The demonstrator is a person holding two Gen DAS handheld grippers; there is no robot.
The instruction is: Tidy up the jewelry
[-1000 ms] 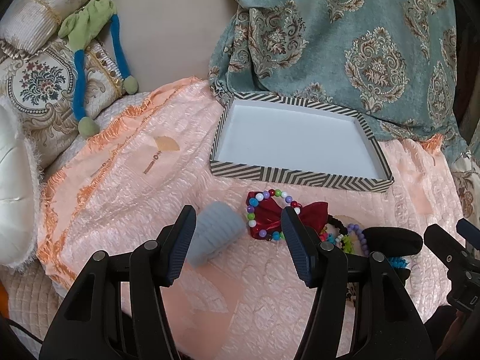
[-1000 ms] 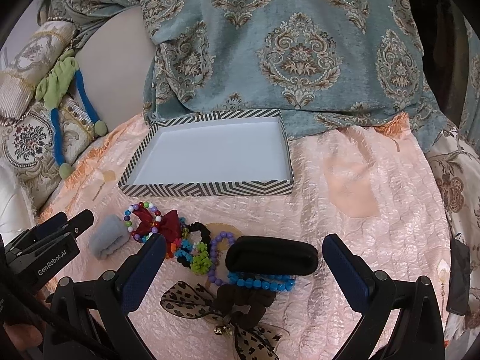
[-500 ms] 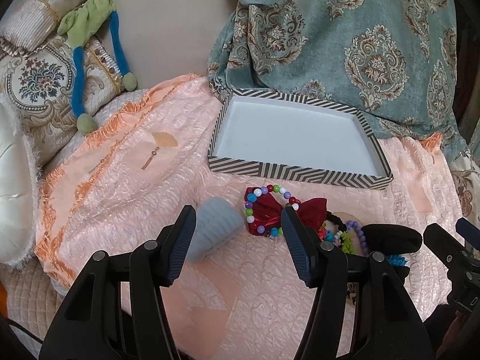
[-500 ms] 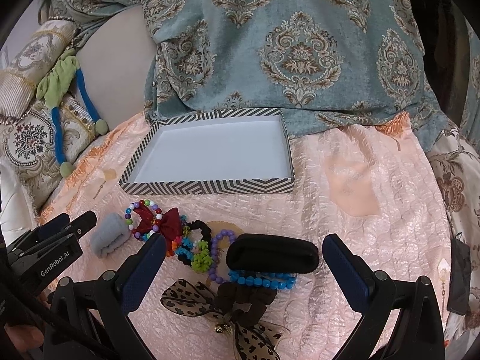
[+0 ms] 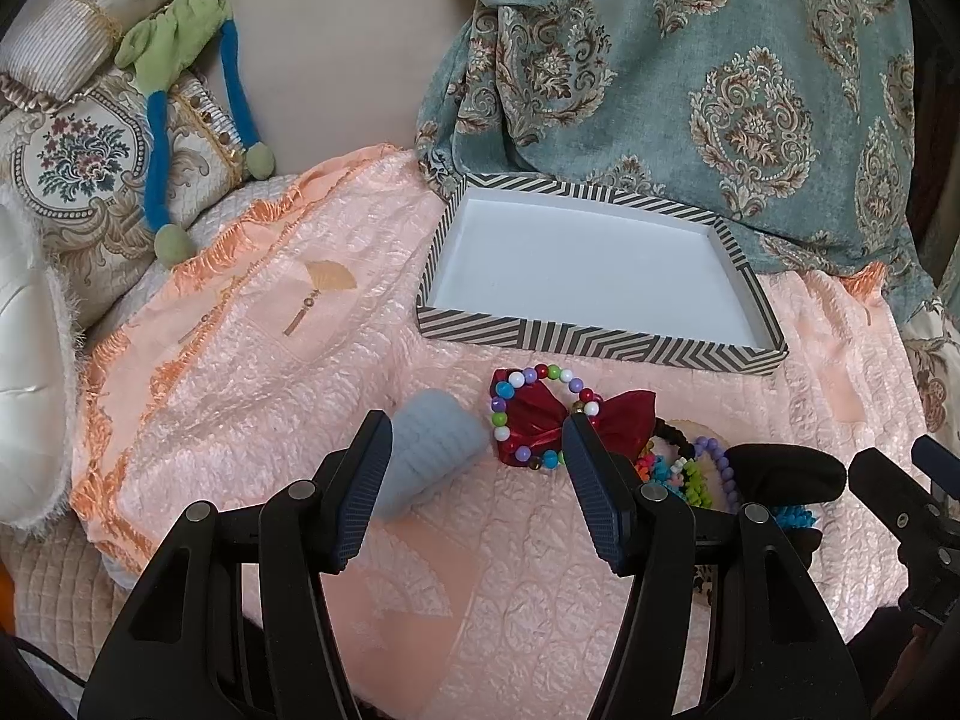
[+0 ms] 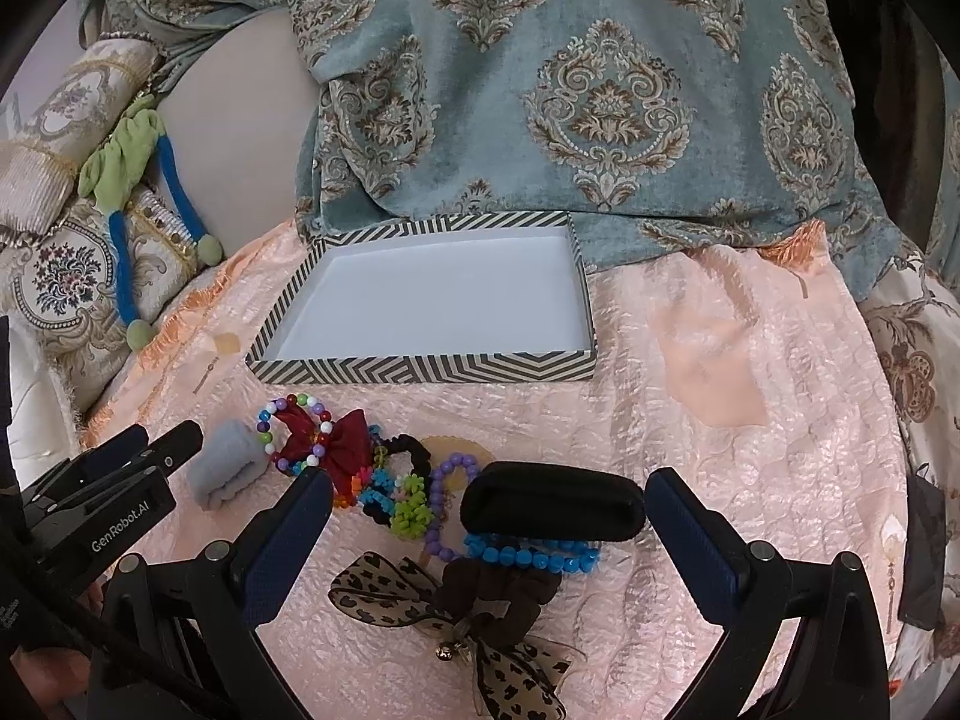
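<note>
Edging left gripper [image 5: 474, 468], spread wide, lower toward grey roll [image 5: 429, 450] at centre frame; right gripper [image 6: 489, 522] spread too; box [image 5: 594, 339] awaiting jewelry.

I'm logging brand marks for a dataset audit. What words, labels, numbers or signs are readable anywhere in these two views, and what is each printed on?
"GenRobot.AI": white letters on the black body of the left gripper, read in the right wrist view.
Faint marks at that view's lower left edge, also on black hardware: too small to read.
The gold fan emblem woven into the peach quilted cloth is a picture, not text.
No text shows on the striped cardboard box.
</note>
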